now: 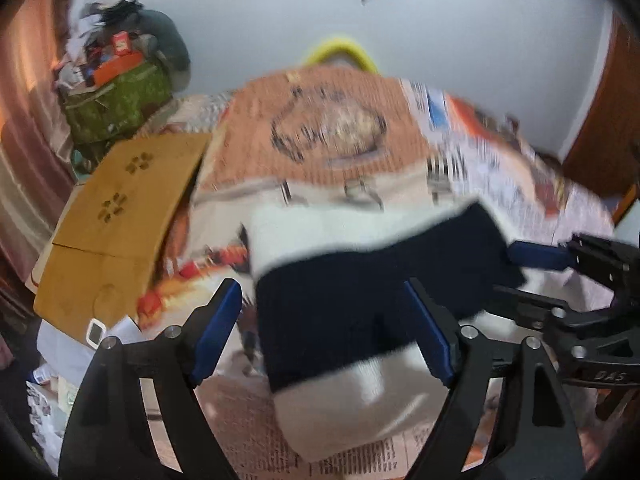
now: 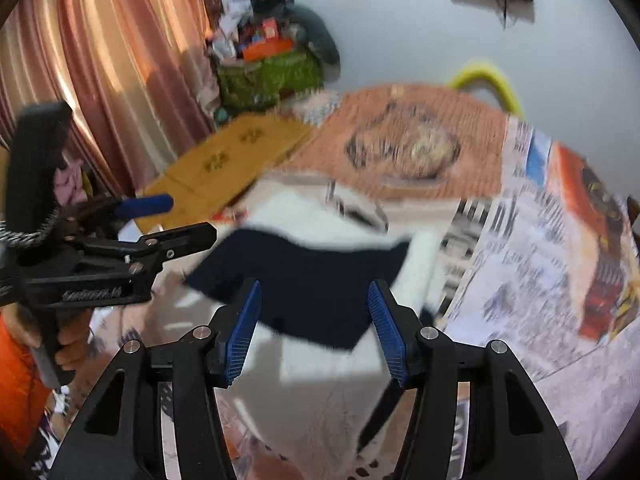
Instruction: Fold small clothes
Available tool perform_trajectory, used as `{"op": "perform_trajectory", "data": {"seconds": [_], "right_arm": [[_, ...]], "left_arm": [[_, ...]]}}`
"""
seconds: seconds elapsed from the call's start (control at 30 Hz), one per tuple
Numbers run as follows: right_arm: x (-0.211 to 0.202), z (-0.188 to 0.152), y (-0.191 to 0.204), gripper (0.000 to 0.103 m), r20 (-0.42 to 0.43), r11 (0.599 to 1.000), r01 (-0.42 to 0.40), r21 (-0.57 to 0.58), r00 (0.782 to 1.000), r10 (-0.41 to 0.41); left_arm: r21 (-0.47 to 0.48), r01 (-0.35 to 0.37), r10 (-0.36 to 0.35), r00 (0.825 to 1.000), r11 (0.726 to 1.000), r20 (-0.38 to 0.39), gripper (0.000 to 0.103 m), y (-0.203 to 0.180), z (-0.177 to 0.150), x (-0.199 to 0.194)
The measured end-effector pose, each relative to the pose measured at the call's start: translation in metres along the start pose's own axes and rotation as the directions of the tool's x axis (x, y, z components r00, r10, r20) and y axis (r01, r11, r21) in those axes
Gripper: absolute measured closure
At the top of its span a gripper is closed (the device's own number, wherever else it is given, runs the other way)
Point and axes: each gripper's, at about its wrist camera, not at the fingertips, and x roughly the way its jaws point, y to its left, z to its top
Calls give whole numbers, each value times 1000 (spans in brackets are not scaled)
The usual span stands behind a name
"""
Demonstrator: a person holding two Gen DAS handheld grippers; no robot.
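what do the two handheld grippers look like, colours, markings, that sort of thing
Both are black plastic two-finger grippers with ribbed blue pads and silver pivot bolts. The left gripper and the right gripper look the same build. The side of each body carries raised lettering, too blurred to read. In the right wrist view, a speckled braided cord hangs by the left one, and an orange sleeve shows.

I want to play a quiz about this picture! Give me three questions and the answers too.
1. True or false: the left hand-held gripper is open.
2. What colours are the garment between its fingers?
3. What lies left of the newspaper: A) cardboard, B) a plate, C) a shoe?

Key: 1. True; the right hand-held gripper is open too. 2. Dark navy and white. 3. A.
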Motion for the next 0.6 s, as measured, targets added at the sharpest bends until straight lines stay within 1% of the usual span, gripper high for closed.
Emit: {"op": "perform_trajectory", "data": {"seconds": [0.07, 0.1, 0.17, 0.2, 0.27, 0.33, 0.4, 0.5, 0.6], "right_arm": [[10, -13, 0, 51, -26, 1000, 24, -21, 999, -24], [12, -19, 2, 51, -18, 998, 40, -48, 999, -41], [10, -28, 7, 51, -12, 994, 53, -93, 998, -54], [9, -30, 9, 51, -10, 993, 61, -105, 998, -62], [3, -37, 16, 51, 1, 988, 79, -135, 997, -80], [-2, -40, 16, 51, 3, 989, 80, -128, 997, -80], [-8, -42, 16, 51, 5, 991, 76, -111, 997, -76], [-18, -49, 16, 51, 20, 994, 73, -85, 997, -72], [-29, -56, 15, 51, 38, 995, 78, -58, 996, -76]], "left_arm": [[48, -1, 5, 998, 999, -66, 21, -12, -14, 20], [69, -10, 16, 996, 998, -89, 21, -17, -22, 28], [86, -46, 51, 997, 995, -63, 17, -23, -36, 32], [78, -44, 48, 998, 996, -49, 17, -21, -39, 31], [48, -24, 27, 998, 999, -58, 17, -15, -42, 28], [18, -7, 8, 997, 1000, -72, 17, -9, -45, 26], [9, -1, 1, 997, 1000, -73, 17, -7, -50, 20], [9, -12, 12, 998, 1000, -58, 17, -10, -56, 6], [-12, -22, 22, 999, 1000, -41, 17, -9, -63, -11]]}}
